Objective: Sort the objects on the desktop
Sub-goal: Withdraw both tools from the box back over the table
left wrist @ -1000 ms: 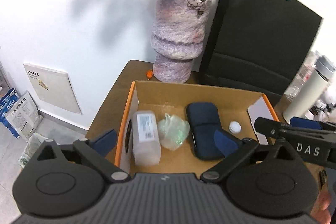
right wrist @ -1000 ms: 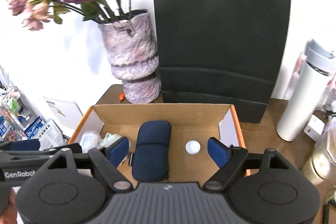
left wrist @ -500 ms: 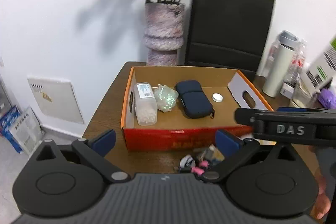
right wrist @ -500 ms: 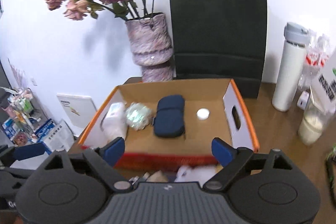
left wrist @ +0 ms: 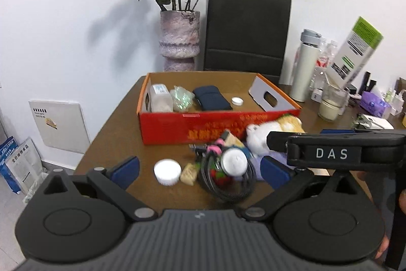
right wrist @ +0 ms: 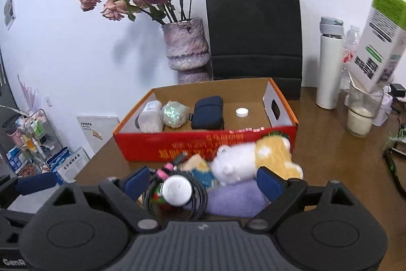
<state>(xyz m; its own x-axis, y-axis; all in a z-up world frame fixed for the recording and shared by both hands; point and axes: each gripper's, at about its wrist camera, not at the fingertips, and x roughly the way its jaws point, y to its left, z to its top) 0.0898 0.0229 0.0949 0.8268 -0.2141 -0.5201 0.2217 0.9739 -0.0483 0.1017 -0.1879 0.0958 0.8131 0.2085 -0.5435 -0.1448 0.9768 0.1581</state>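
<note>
A blurred heap of small things is lying on the brown wooden desk (left wrist: pixel 111 123) just in front of the red cardboard box with orange rims (left wrist: pixel 177 128). In it, a white and yellow plush toy (right wrist: pixel 251 159) is resting partly on a folded lilac cloth (right wrist: pixel 236 197), and a coil of black cable (left wrist: pixel 228 184) is ringing a round white disc (right wrist: pixel 177 191) — the smaller pieces under the coil are too smeared to name. A round white jar lid (left wrist: pixel 167 172) is sitting apart at the heap's left edge.

The left gripper (left wrist: pixel 200 169) is hovering with its blue-padded fingers (left wrist: pixel 125 168) spread wide, nothing pressed between them; the right gripper's black body is cutting off the desk's right side in that view. The right gripper (right wrist: pixel 203 182) is likewise standing wide, its fingers (right wrist: pixel 269 182) flanking the disc and cloth without touching, while its housing is hiding the heap's near edge.

Inside the box, a clear plastic container (right wrist: pixel 151 116), a crumpled greenish bag (right wrist: pixel 175 113), a navy zip pouch (right wrist: pixel 208 112) and a small white cap (right wrist: pixel 241 112) are lying in a row, with bare floor at its right end. Bare desk is showing left of the heap up to the desk's left edge — the right side is crowded by a white flask (right wrist: pixel 330 67) and a glass jar (right wrist: pixel 360 116).
</note>
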